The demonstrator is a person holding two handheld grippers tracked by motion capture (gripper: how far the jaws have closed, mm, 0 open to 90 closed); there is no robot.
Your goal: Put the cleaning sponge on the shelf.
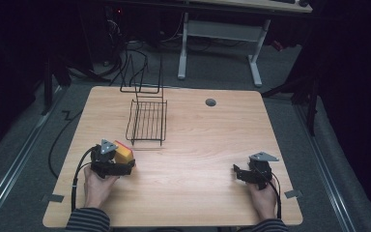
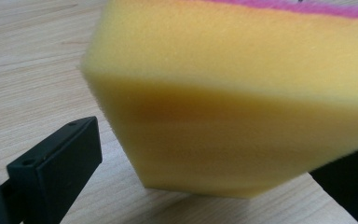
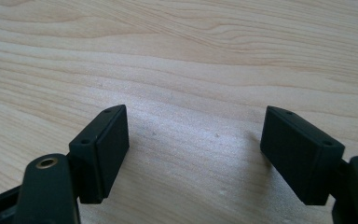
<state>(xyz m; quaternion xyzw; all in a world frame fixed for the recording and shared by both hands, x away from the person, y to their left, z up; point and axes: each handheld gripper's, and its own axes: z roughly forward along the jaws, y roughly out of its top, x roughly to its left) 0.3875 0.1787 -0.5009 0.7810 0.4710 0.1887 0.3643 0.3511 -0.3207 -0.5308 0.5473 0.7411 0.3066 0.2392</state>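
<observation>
Counting gives one yellow sponge (image 1: 124, 153), one wire rack (image 1: 147, 122) and two grippers on the table (image 1: 198, 159). The left gripper (image 1: 121, 167) is held low at the near-left, jaws spread around the sponge, which stands between them without a visible pinch. The right gripper (image 1: 237, 173) is rested near-right, jaws spread over bare wood.

Taking the wire rack (image 1: 147, 121) as the landmark: it stands on the table (image 1: 198, 145) left of centre, toward the far edge. The sponge (image 1: 123, 153) lies on the table just nearer than the rack's near left corner, between the jaws of the left gripper (image 1: 121, 162). The right gripper (image 1: 244, 174) sits well to the rack's right, near the table's near edge. A round cable port (image 1: 210, 102) lies to the rack's right, toward the far edge.
</observation>
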